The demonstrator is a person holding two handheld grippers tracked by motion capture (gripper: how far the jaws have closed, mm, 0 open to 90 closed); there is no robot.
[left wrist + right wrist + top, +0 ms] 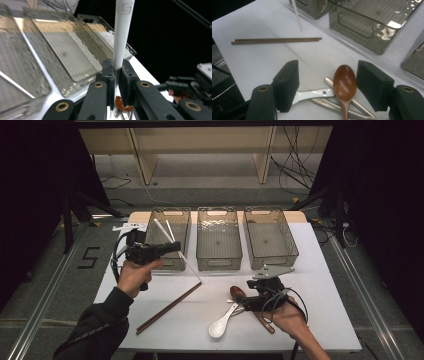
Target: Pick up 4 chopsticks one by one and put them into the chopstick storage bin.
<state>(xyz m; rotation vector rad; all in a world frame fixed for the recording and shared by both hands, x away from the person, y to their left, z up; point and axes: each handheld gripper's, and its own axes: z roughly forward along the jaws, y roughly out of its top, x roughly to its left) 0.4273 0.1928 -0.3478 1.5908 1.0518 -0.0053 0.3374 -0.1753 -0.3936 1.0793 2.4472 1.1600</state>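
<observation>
At 9 o'clock on the table (320, 270) we see the left gripper (172, 246), jaws clamped on a white chopstick (186, 260). That stick slants from the left bin (172, 213) down toward 5 o'clock, its lower tip near the table just beside the top end of the brown chopsticks (167, 308). From the left gripper view the white stick (122, 32) stands straight up between the two black pads, pinched tight. A second white chopstick (170, 231) leans inside the left bin. Three clear bins sit in a row at 12 o'clock: left, middle bin (218, 215), right bin (270, 214).

At 5 o'clock we see the right gripper (250, 299), jaws wide apart, nothing pinched. In the right gripper view the wooden spoon (344, 83) lies between the open pads (287, 85), closer to the right pad, apart from both. Under it we see two metal handles (332, 105) and a white spoon handle (312, 95) crossing, all touching in one pile. High view shows the white spoon (222, 324) bowl at 6 o'clock, wooden spoon (239, 293) bowl just left of the right gripper.

Brown chopsticks (277, 40) lie flat as a pair, side by side, at 7 o'clock, well apart from the spoon pile.
</observation>
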